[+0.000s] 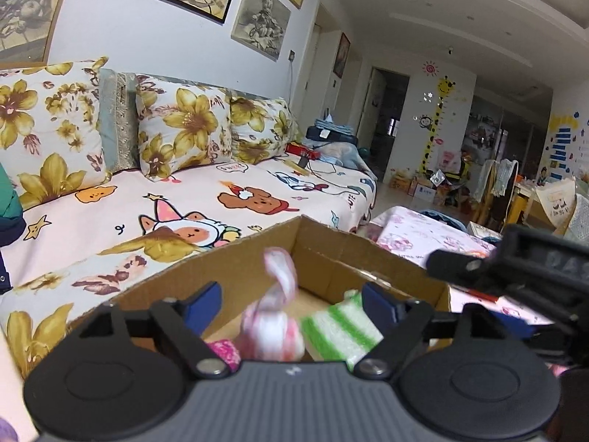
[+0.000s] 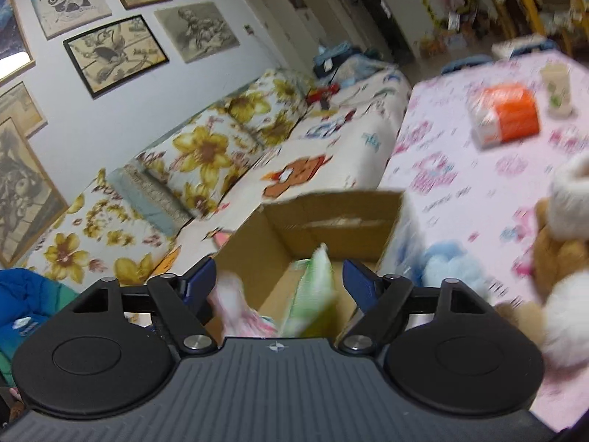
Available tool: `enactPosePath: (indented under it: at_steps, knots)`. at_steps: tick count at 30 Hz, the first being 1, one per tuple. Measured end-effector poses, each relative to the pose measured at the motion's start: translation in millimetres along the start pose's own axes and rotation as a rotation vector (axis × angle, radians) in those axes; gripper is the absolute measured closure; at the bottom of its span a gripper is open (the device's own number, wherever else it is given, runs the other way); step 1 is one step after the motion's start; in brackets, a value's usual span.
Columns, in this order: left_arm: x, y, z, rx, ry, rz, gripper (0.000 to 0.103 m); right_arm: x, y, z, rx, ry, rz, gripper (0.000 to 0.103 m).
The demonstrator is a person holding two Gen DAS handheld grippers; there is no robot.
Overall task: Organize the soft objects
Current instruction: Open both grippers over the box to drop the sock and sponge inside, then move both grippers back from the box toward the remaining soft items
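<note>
Both my tools, left tool [image 1: 292, 304] and right tool [image 2: 279, 281], were open, holding nothing. The fluffy toys [image 2: 563, 258] lay right of my right tool, nearer it.

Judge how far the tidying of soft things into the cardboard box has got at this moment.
Done: a pink-and-white cloth and a green-striped cloth are in the cardboard box. In hand: nothing; the left tool and right tool both stand open over the box. Left: a blue plush and a brown-and-white plush lie on the pink tablecloth.
</note>
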State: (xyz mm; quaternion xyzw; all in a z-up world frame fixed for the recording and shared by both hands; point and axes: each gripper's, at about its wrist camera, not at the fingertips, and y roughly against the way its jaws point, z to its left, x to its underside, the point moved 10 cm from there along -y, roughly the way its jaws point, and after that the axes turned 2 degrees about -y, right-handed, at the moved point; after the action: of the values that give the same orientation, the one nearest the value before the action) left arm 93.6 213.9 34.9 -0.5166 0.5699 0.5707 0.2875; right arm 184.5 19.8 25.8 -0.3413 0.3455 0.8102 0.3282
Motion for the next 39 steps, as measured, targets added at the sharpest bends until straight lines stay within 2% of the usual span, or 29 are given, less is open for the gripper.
enactPosePath:
  at_steps: [2, 6, 10, 15, 22, 39]
  knots:
    - [-0.4, 2.2, -0.4, -0.01, -0.007, -0.015, 0.008, -7.9, 12.2, -3.8, 0.025, 0.012, -0.042, 0.0]
    - [-5.8, 12.3, -7.3, -0.019, -0.046, -0.081, 0.003, -19.6, 33.4, -19.3, 0.093, 0.049, -0.113, 0.0]
    - [-4.8, 20.2, -20.8, 0.008, -0.06, -0.101, 0.001, -25.1, 53.6, -37.8, 0.163, 0.069, -0.166, 0.0]
    - [-2.2, 27.5, -39.5, 0.028, -0.127, -0.116, 0.001, -29.5, 72.4, -55.4, 0.214, 0.07, -0.192, 0.0]
    - [-3.3, 39.6, -64.0, 0.056, -0.163, -0.138, 0.001, -33.9, 91.1, -85.8, 0.282, 0.05, -0.22, 0.0]
    - [18.5, 48.7, -118.4, 0.093, -0.256, -0.114, 0.001, -38.0, 123.2, -145.7, 0.377, -0.022, -0.25, 0.0]
